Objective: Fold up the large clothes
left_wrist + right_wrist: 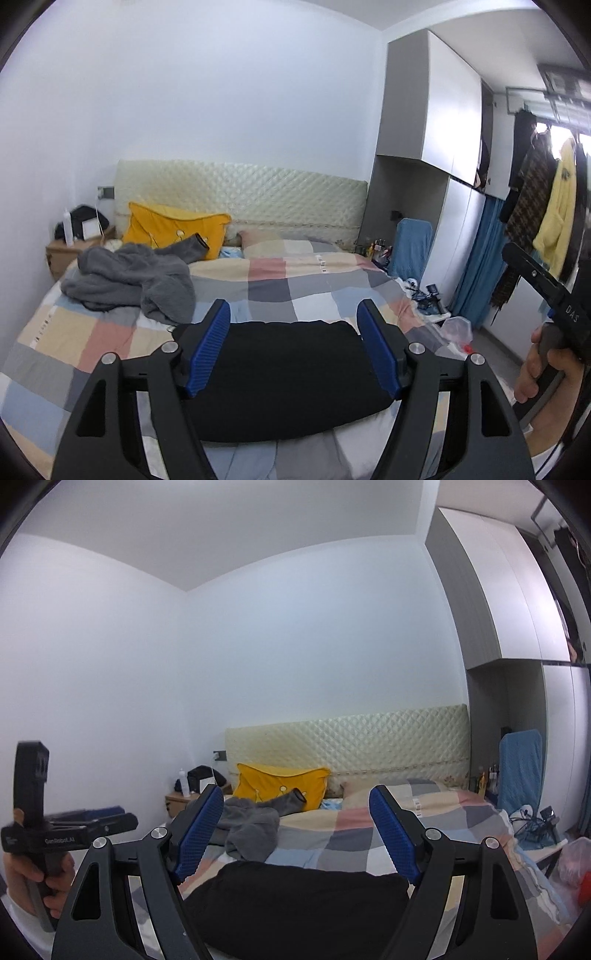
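Below the left gripper (pixel 293 343), in the left wrist view, a black garment (pixel 291 380) lies on the bed (pixel 110 343) already folded into a thick, neat rectangle with rounded edges; its cloth looks smooth, matte and soft, with no sleeve or loose flap showing. That piece seems finished, judging by its tidy shape. The gripper hangs above it with its ribbed blue pads (pixel 208 347) spread wide apart, released and holding nothing. Ahead and to its left, well apart from the black bundle, a grey fleece garment (pixel 129 280) sits in a rumpled heap, fuzzy and bulky, one sleeve trailing toward a yellow pillow (pixel 173 229); it is not yet folded and is probably what remains. The bed's cover is a flat patchwork of pale checks, and the headboard (pixel 240 195) behind is quilted and glossy. At the far right the right hand (pixel 539 373) grips the other tool's handle. From the right wrist view, the right gripper (pixel 295 834) is likewise spread wide and empty, with the black garment directly beneath and just ahead of it, plump at its near edge. The grey fleece garment lies ahead and slightly left, slumped in soft folds, with the yellow pillow beyond it. The left hand (pixel 37 875) shows at the far left, blurred.
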Tool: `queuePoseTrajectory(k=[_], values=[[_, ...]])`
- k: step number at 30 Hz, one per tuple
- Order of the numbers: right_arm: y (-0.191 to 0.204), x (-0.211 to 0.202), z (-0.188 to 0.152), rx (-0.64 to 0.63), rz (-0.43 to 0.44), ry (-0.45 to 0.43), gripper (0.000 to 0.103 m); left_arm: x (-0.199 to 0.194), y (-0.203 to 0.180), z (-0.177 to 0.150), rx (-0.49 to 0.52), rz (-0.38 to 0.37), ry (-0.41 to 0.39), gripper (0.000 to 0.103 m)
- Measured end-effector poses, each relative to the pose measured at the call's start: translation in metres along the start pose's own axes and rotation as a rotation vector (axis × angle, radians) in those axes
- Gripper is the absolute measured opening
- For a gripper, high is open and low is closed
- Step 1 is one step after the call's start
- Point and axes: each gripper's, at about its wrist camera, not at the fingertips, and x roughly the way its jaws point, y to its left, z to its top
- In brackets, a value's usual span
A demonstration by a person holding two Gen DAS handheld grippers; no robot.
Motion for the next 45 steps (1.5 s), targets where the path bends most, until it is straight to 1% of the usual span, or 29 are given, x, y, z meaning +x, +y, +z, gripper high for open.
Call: queuePoseTrajectory(k=[2, 4, 5, 6, 8, 10, 14, 17, 21, 25, 28, 32, 35, 38, 41, 45], values=[[0.005, -0.006, -0.007, -0.004, 0.002, 0.005, 0.081, -0.007, -0.008, -0.006, 0.019, 0.006, -0.003, 0.072], [0.010, -0.010, -0.016, -0.004, 0.005, 0.020, 0.081, -0.010, -0.014, -0.015, 0.021, -0.025, 0.005, 0.072], [0.012, -0.011, -0.023, -0.006, 0.000, 0.033, 0.081, -0.009, -0.017, -0.019, 0.027, -0.027, 0.010, 0.072], [0.014, -0.014, -0.028, 0.003, -0.006, 0.037, 0.081, -0.007, -0.019, -0.023, 0.030, -0.023, 0.016, 0.072], [0.014, -0.015, -0.040, 0.027, 0.010, 0.060, 0.081, -0.003, -0.021, -0.032, 0.028, -0.006, 0.036, 0.073], [0.016, -0.016, -0.052, 0.037, 0.002, 0.082, 0.081, 0.001, -0.020, -0.043, 0.005, -0.007, 0.059, 0.073], [0.017, -0.009, -0.080, 0.078, -0.003, 0.153, 0.081, 0.006, -0.019, -0.065, -0.026, 0.017, 0.094, 0.073], [0.019, -0.002, -0.101, 0.085, -0.008, 0.207, 0.081, 0.011, -0.022, -0.080, -0.034, 0.032, 0.126, 0.073], [0.019, 0.005, -0.120, 0.102, -0.013, 0.249, 0.081, 0.023, -0.025, -0.096, -0.039, 0.043, 0.165, 0.073], [0.019, 0.011, -0.136, 0.079, -0.043, 0.278, 0.081, 0.035, -0.025, -0.107, -0.049, 0.065, 0.189, 0.074], [0.017, 0.014, -0.145, 0.075, -0.056, 0.288, 0.081, 0.040, -0.023, -0.114, -0.053, 0.088, 0.194, 0.074], [0.013, 0.016, -0.154, 0.075, -0.069, 0.300, 0.081, 0.046, -0.017, -0.121, -0.083, 0.086, 0.217, 0.074], [0.012, 0.017, -0.157, 0.069, -0.075, 0.313, 0.081, 0.048, -0.015, -0.123, -0.079, 0.112, 0.226, 0.074], [0.011, 0.018, -0.159, 0.071, -0.077, 0.321, 0.081, 0.048, -0.013, -0.124, -0.084, 0.118, 0.228, 0.075], [0.013, 0.019, -0.160, 0.066, -0.086, 0.327, 0.084, 0.048, -0.014, -0.124, -0.068, 0.140, 0.226, 0.076], [0.013, 0.021, -0.163, 0.059, -0.092, 0.338, 0.085, 0.049, -0.015, -0.125, -0.056, 0.127, 0.234, 0.076]])
